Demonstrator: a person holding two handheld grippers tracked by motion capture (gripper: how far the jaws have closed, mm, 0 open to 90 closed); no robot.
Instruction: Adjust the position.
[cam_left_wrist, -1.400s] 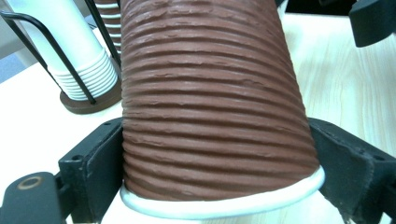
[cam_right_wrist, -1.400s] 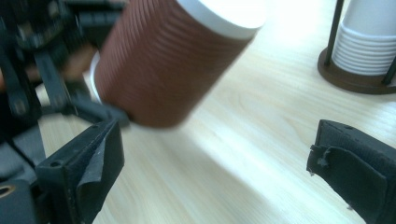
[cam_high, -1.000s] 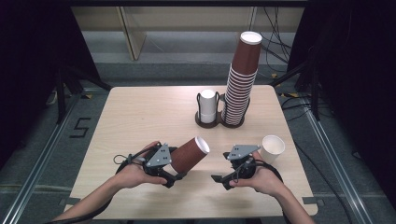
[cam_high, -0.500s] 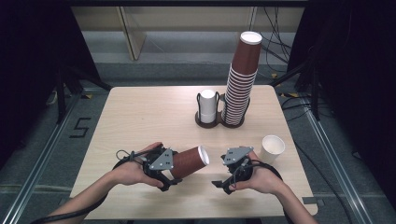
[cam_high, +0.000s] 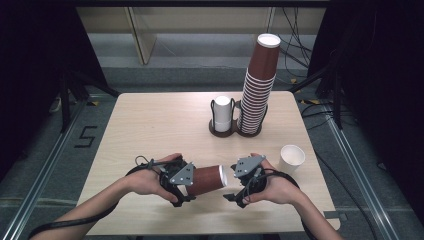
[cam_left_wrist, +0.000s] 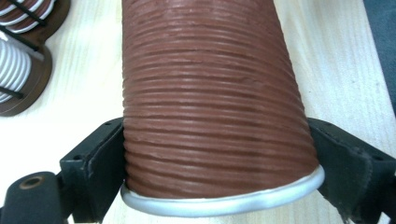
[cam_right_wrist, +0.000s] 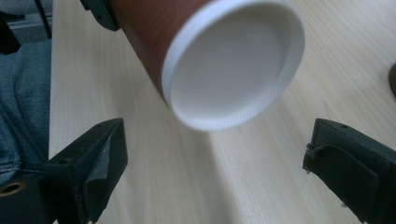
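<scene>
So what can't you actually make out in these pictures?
- High view: whether the white cup holds anything; its opening faces up, its wall hides the inside.
- Left gripper view: the brown cup runs off the top edge, hiding its far end.
- Right gripper view: the cup's brown wall is blurred and cut off.

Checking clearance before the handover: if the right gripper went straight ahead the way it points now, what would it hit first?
Most likely the brown cup held sideways by the left gripper. Its white end faces the right gripper, just above and ahead of the open jaws. Depth is unclear; a slightly low line could meet the table under it instead.
</scene>
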